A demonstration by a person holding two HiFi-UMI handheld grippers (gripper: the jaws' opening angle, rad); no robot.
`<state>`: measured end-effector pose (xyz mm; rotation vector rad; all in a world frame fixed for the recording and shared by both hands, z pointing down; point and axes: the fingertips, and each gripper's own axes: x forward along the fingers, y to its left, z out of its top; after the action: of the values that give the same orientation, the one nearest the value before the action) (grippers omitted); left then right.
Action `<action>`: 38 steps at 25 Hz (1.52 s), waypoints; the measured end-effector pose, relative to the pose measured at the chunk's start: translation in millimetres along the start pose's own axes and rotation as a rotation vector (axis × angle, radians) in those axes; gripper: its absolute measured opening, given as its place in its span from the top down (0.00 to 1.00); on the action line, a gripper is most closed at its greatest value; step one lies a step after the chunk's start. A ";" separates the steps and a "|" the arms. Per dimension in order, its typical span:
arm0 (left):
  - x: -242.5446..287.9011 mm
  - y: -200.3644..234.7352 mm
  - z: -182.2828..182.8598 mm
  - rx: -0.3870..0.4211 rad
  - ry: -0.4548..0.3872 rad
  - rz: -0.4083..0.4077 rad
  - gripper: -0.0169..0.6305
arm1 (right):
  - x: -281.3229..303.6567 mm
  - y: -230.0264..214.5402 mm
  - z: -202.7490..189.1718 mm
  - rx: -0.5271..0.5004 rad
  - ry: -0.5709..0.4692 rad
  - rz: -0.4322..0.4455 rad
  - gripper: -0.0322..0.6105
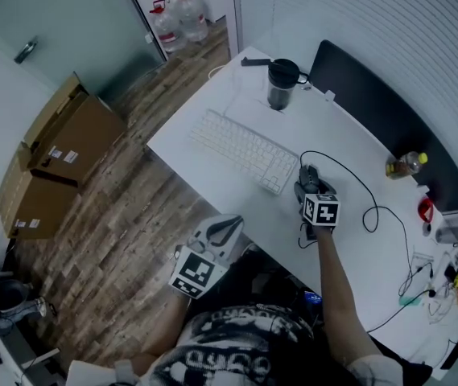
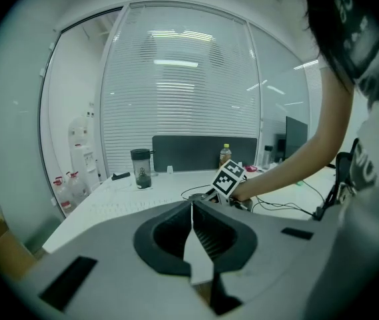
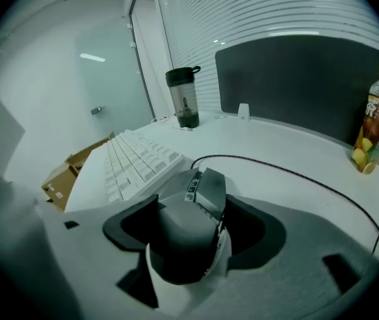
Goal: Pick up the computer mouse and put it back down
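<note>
The dark wired computer mouse (image 1: 307, 178) (image 3: 192, 219) is beside the right end of the white keyboard (image 1: 245, 151). It fills the space between my right gripper's (image 1: 310, 193) jaws. A white finger (image 3: 226, 244) lies against its right side and the other finger is hidden under it, so the gripper reads as shut on it. Whether the mouse rests on the desk (image 1: 212, 107) I cannot tell. Its cable (image 3: 289, 172) curves away to the right. My left gripper (image 1: 227, 230) (image 2: 192, 212) is shut and empty, off the desk's front edge over the floor.
At the back of the desk stand a dark shaker cup (image 1: 282, 83) (image 3: 184, 97) and a dark divider panel (image 1: 389, 119). A yellow drink bottle (image 1: 406, 165) (image 3: 374, 122) and loose cables (image 1: 422, 280) lie on the right. Cardboard boxes (image 1: 59, 155) sit on the wooden floor at the left.
</note>
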<state>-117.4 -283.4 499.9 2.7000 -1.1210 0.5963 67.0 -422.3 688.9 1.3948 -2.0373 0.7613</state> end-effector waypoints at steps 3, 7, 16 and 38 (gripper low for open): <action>-8.0 5.9 -8.2 -0.010 0.016 0.017 0.97 | 4.9 -0.1 -5.4 -0.004 0.011 -0.017 0.47; -13.3 12.5 -14.3 -0.018 0.025 0.031 0.97 | 7.4 1.9 -6.1 -0.036 0.002 -0.042 0.47; -5.0 3.7 -5.5 0.016 0.001 -0.033 0.97 | -3.6 4.5 -6.4 -0.030 -0.009 -0.032 0.40; 48.5 -64.1 -16.8 0.133 0.060 -0.336 0.97 | -181.4 59.7 -53.0 0.120 -0.220 0.042 0.63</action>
<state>-46.1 -264.5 535.9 2.8678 -0.6107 0.7092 73.4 -252.0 587.7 1.5679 -2.2254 0.7895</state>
